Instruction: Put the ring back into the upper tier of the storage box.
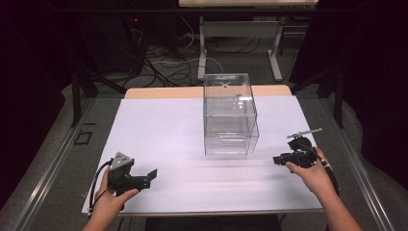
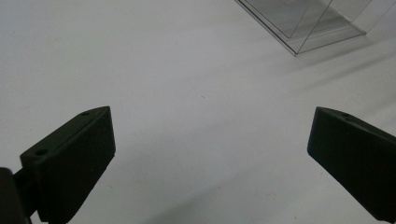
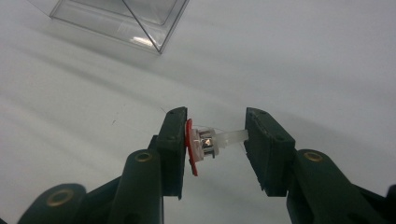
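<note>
A small part is pinched end to end by the right gripper: a red disc is pressed against one jaw, a silvery middle follows, and a translucent white stem is butted against the other jaw, so the piece is carried clear of the bench, seemingly to be brought to the clear box. In the high view that right gripper is held at about four o'clock from the box, well apart from it, jaws aimed toward the middle of the sheet. The left gripper is kept wide apart with nothing between its jaws, hovering over bare white surface; in the high view it is parked at about seven o'clock from the box, likely in reserve for steadying it. What the small part actually is cannot be made out. Whether the box is open on top is hard to tell through the glare, and in both gripper views the box is cut off by the upper edge.
</note>
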{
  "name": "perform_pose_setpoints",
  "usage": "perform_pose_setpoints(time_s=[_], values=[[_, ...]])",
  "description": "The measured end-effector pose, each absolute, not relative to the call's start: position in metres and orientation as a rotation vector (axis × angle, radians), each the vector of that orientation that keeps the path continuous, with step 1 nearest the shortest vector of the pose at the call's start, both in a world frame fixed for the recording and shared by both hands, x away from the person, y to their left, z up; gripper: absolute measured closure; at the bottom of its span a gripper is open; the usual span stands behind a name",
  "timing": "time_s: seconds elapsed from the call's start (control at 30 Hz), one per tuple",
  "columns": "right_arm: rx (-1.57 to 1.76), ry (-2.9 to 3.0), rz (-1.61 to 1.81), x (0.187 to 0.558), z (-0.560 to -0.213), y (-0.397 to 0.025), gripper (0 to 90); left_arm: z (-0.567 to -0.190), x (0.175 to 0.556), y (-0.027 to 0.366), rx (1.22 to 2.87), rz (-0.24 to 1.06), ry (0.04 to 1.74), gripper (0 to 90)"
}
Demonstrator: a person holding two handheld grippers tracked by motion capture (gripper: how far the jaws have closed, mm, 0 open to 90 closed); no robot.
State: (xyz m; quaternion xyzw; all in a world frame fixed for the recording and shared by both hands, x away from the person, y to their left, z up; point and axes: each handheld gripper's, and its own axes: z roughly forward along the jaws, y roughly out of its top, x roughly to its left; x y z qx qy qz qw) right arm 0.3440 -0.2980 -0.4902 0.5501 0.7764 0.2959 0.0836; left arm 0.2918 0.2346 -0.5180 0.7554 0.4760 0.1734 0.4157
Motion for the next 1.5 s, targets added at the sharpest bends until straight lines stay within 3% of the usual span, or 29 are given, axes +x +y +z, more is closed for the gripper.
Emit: perform_pose_setpoints(time_s=[1.5], values=[[1.450,2.546,0.844,0.364,-0.402,-0.278,59.4,-0.519,0.293,0.234,1.897,0.448,1.192,1.5]])
